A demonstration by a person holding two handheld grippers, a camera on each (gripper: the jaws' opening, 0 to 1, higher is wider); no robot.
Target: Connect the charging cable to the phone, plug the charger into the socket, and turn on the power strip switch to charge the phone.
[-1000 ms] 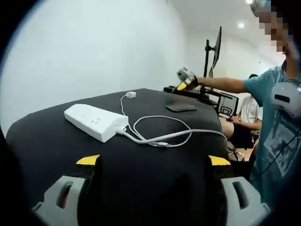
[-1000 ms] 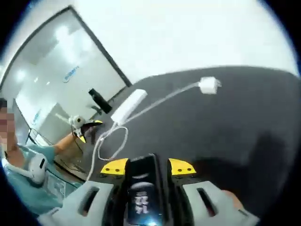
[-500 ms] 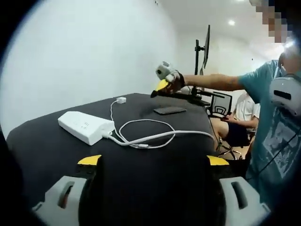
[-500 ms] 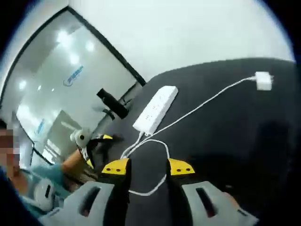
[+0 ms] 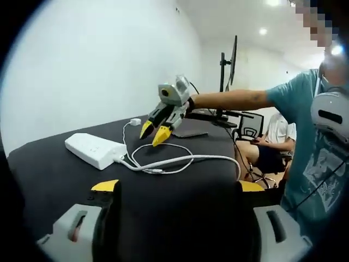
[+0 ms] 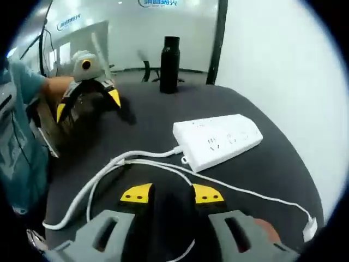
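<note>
Our right tongs (image 5: 154,132), empty and apart now the phone (image 5: 190,133) lies on the desk (image 5: 65,174), swing toward the cable (image 6: 143,159) beside the power strip (image 6: 218,141); left tongs (image 6: 87,105) look open.

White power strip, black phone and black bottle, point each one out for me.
White power strip (image 6: 217,140): right gripper view, top face by the sockets.
Black phone (image 5: 189,133): left gripper view, flat top.
Black bottle (image 6: 170,64): right gripper view, middle of its body.
</note>
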